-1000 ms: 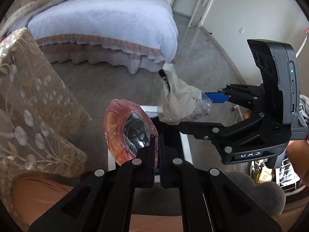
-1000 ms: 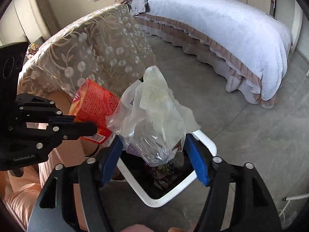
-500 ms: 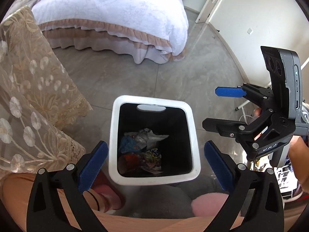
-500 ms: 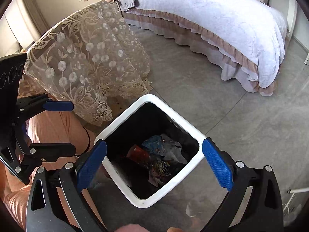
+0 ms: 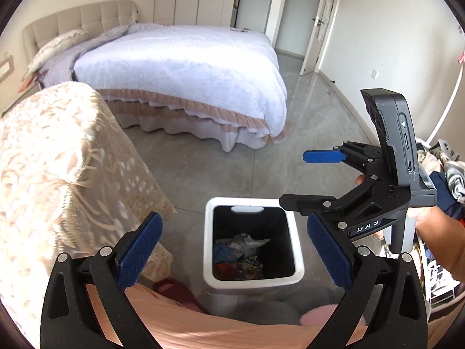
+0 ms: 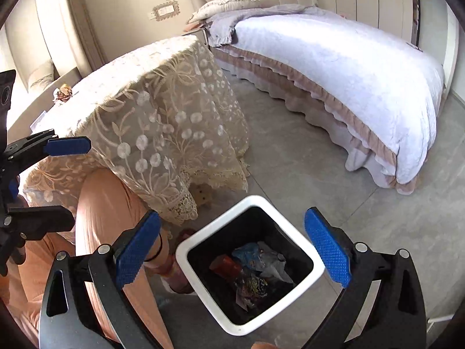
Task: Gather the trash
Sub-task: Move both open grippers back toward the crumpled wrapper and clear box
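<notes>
A white square trash bin [image 5: 296, 250] with a black liner stands on the grey floor, also in the right wrist view [image 6: 316, 264]. Several pieces of trash [image 5: 241, 256] lie at its bottom, among them a red packet [image 6: 225, 266] and clear plastic [image 6: 273, 266]. My left gripper [image 5: 235, 254] is open and empty above the bin. My right gripper [image 6: 232, 254] is open and empty above it too, and shows at the right of the left wrist view [image 5: 308, 180]. A crumpled scrap [image 6: 62, 93] lies on the lace-covered table [image 6: 151, 107].
A bed with a white cover [image 5: 180, 67] stands beyond the bin. The lace-covered table [image 5: 58, 151] is to the left. The person's leg in peach trousers [image 6: 101, 203] is beside the bin. A door [image 5: 316, 23] is at the back right. Clutter [image 5: 441, 168] sits at the far right.
Both grippers opened and dropped the red packet and the plastic bag into the bin. Both have since lifted back, so the bin looks smaller and more of the room shows.
</notes>
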The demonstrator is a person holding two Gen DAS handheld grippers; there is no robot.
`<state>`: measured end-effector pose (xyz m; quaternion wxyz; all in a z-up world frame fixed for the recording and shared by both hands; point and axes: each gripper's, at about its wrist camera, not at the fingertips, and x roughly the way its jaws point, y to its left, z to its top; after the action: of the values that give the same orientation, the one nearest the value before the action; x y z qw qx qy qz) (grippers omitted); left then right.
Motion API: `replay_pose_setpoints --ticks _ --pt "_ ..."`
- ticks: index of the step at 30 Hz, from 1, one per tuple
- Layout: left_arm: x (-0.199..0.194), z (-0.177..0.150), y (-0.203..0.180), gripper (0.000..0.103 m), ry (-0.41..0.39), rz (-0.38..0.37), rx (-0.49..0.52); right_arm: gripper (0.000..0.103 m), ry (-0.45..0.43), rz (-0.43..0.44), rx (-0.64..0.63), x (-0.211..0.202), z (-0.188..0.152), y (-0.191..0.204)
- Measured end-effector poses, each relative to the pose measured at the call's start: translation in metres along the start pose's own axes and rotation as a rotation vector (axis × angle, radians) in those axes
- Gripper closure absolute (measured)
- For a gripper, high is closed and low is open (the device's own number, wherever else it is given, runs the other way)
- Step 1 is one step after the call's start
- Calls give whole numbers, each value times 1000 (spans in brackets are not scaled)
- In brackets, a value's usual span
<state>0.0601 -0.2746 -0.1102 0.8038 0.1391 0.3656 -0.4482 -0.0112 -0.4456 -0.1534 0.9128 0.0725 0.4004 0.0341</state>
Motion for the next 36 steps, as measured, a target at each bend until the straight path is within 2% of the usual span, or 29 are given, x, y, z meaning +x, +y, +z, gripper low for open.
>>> replay_pose_setpoints --ticks 5,15,20,24,28,36 --pt "-44 1 30 5 -74 109 -44 4 -57 65 -87 -3 34 38" --pt "-108 -16 90 5 -171 264 -169 4 -122 193 -248 7 93 123" --pt "-138 -33 121 5 -213 362 -208 4 -157 244 -359 19 122 179" --pt "-166 -45 161 5 -239 417 -256 4 -177 302 -464 32 143 227" --pt "-193 -61 198 5 -251 481 -300 4 -144 373 -532 54 164 275" --pt "-247 -94 266 5 -265 605 -405 4 -87 506 -580 100 209 361"
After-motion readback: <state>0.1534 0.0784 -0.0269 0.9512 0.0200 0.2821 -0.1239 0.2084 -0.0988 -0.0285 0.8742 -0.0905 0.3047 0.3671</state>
